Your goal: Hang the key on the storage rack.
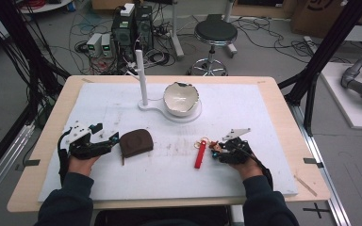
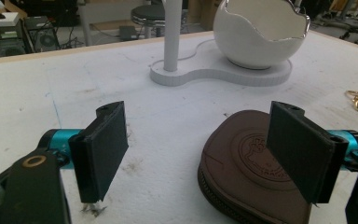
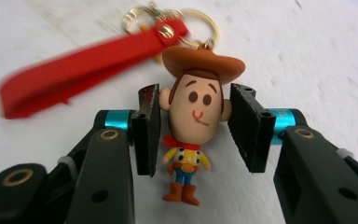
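A cowboy figure keychain [image 3: 193,116] with a red strap [image 3: 74,70] and gold rings lies on the white mat, right of centre [image 1: 201,154]. My right gripper [image 3: 193,100] is shut on the figure's head, one pad against each ear; from the high view it sits at the strap's right [image 1: 214,149]. A brown zipped pouch [image 1: 136,142] lies left of centre. My left gripper [image 1: 114,140] is open just left of it. In the left gripper view its right pad [image 2: 298,149] hangs over the pouch [image 2: 242,158] and its left pad stands over bare mat.
A white bowl with a jagged rim [image 1: 181,99] sits on a white base with an upright post [image 1: 143,77] at the mat's far middle. The white mat [image 1: 264,108] covers most of the wooden table. A stool and cables are on the floor beyond.
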Motion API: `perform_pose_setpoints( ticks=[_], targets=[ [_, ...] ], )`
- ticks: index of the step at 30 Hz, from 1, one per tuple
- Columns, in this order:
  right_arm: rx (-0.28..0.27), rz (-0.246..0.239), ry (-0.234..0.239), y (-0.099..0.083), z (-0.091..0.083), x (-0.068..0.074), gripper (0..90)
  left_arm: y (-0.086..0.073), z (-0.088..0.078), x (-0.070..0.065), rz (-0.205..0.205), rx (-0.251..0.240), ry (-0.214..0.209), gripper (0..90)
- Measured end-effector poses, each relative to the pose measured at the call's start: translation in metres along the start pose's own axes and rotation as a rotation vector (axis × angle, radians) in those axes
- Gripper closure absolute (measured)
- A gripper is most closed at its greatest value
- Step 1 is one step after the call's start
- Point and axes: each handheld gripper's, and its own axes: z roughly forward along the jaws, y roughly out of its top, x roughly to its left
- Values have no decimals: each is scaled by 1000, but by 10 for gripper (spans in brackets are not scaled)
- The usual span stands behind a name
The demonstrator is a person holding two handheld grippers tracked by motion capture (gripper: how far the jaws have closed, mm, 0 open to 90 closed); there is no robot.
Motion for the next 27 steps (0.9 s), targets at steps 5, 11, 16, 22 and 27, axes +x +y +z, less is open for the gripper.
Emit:
perform_pose_setpoints(
  ticks=[5,11,16,22,27],
  targets=[
    [-209,12,32,14,-14,-4,565,0,3,-3,5,9,-9,212],
    [-312,16,53,34,-18,-10,568,0,6,-4,6,11,-17,214],
    [-375,-14,85,65,-21,-10,571,0,6,-1,0,8,-13,216],
    [-423,-48,135,106,-22,-10,572,0,4,2,-7,4,-6,219],
    [-446,-79,168,138,-22,-5,572,0,5,2,-10,1,-5,221]
  ],
)
